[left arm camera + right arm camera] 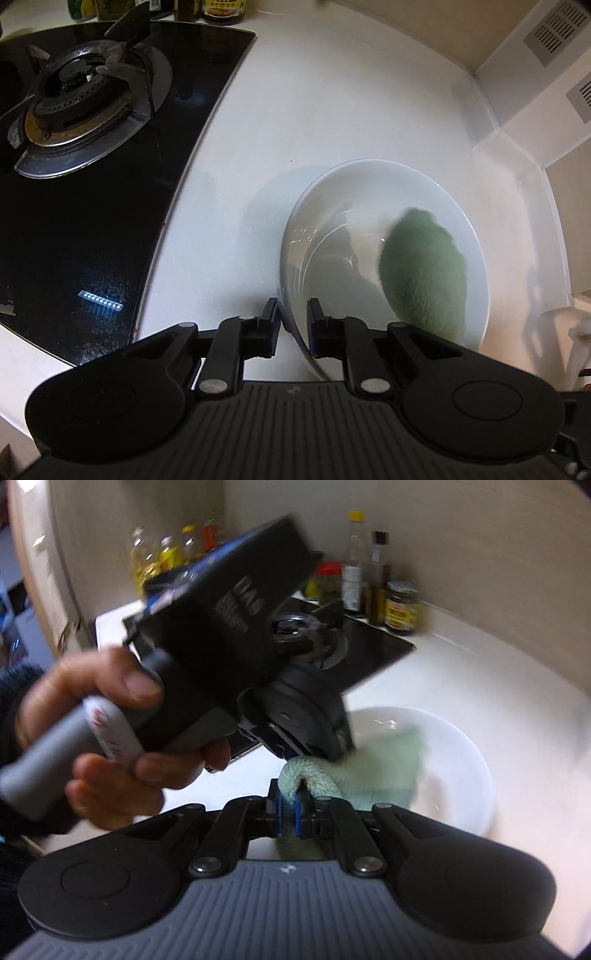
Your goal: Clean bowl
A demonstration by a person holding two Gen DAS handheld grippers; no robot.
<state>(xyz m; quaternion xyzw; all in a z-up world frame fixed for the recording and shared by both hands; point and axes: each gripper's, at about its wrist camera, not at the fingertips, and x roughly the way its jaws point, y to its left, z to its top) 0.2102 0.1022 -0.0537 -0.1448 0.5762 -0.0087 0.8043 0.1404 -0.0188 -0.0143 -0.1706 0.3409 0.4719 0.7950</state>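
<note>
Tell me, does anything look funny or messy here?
Nothing spilled or broken. The white bowl sits tipped because the left gripper pinches its rim, while the right gripper holds a green cloth inside it. That is just wiping.

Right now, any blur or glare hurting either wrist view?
Left wrist: sharp, dim; small glare on the stovetop, bowl clear, cloth slightly soft. Right wrist: motion blur on the left gripper and cloth.
</note>
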